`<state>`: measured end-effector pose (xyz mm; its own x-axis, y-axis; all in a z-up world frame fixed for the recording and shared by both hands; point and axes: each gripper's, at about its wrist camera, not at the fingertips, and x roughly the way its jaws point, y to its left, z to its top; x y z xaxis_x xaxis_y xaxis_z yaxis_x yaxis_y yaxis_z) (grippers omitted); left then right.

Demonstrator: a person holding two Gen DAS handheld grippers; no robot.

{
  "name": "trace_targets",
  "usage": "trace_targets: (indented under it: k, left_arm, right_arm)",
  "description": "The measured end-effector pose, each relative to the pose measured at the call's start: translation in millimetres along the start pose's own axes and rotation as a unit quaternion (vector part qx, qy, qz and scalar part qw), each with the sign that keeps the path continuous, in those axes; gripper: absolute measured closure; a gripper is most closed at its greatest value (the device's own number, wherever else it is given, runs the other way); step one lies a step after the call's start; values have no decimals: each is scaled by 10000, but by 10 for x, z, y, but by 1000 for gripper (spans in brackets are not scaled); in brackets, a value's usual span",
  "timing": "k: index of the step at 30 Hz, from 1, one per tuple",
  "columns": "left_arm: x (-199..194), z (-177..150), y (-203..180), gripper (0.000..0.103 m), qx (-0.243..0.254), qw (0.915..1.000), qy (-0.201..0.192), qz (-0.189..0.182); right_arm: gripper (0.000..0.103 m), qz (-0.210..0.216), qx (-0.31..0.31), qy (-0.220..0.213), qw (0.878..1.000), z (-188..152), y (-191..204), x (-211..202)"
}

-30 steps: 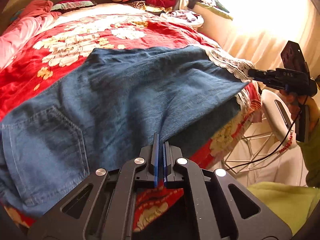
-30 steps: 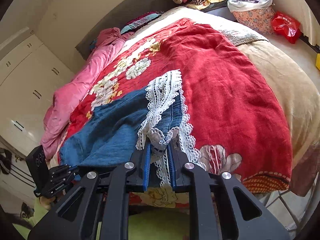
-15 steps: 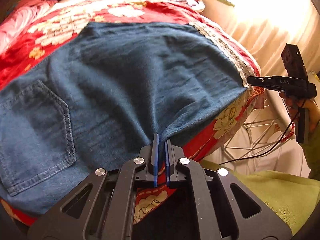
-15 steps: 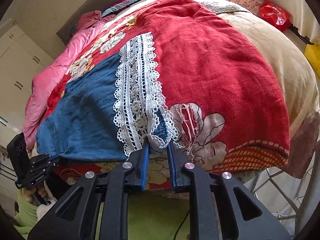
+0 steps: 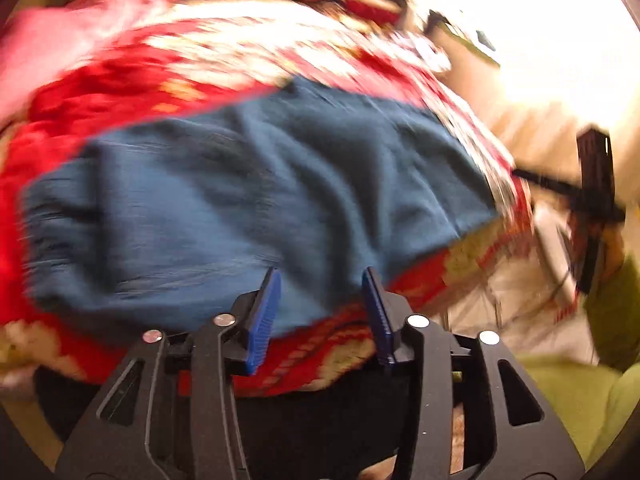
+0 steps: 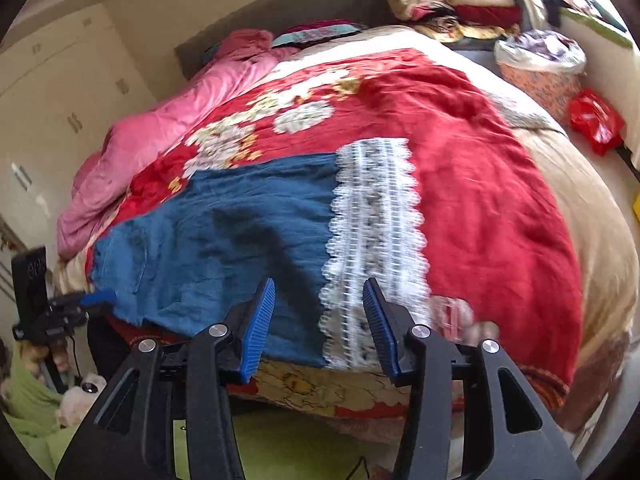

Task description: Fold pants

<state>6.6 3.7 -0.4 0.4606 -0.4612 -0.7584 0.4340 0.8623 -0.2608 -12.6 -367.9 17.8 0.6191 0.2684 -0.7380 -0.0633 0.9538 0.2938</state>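
Observation:
Blue denim pants (image 6: 224,236) lie flat on the red flowered bedspread (image 6: 480,168), with a white lace hem (image 6: 376,232) at their right end. In the blurred left wrist view the pants (image 5: 260,192) fill the middle. My left gripper (image 5: 322,308) is open and empty at the pants' near edge. My right gripper (image 6: 319,320) is open and empty, just in front of the lace hem at the bed's near edge. Each gripper shows in the other's view, the right one (image 5: 592,192) and the left one (image 6: 60,312).
A pink quilt (image 6: 168,120) lies along the bed's far left side. Folded clothes (image 6: 460,0) are stacked beyond the bed head. A full basket (image 6: 540,64) and a red bag (image 6: 596,124) stand on the floor at right. White cupboards (image 6: 52,92) stand at left.
Both grippers have opened and let go of the pants: left released the denim edge, right released the lace hem. Both have pulled back a little. The pants now lie flat on the bed.

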Motion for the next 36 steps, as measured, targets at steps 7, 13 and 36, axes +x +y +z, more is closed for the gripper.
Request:
trace_targets:
  k: [7,13,36]
  left_arm:
    - [-428,-21,809,35,-1343,9812,-546,1274]
    - [-178,21,1013,31,-1653,9771,-420,1270]
    - [-741,238,896,37,-1286,9682,-1289,1716]
  right_arm:
    - [57,-123,-1380,381,9896,-44,596,479]
    - [54,-338,-1363,829,9866,-196,469,658]
    - [43,44,-860,34,9963,194,164,187]
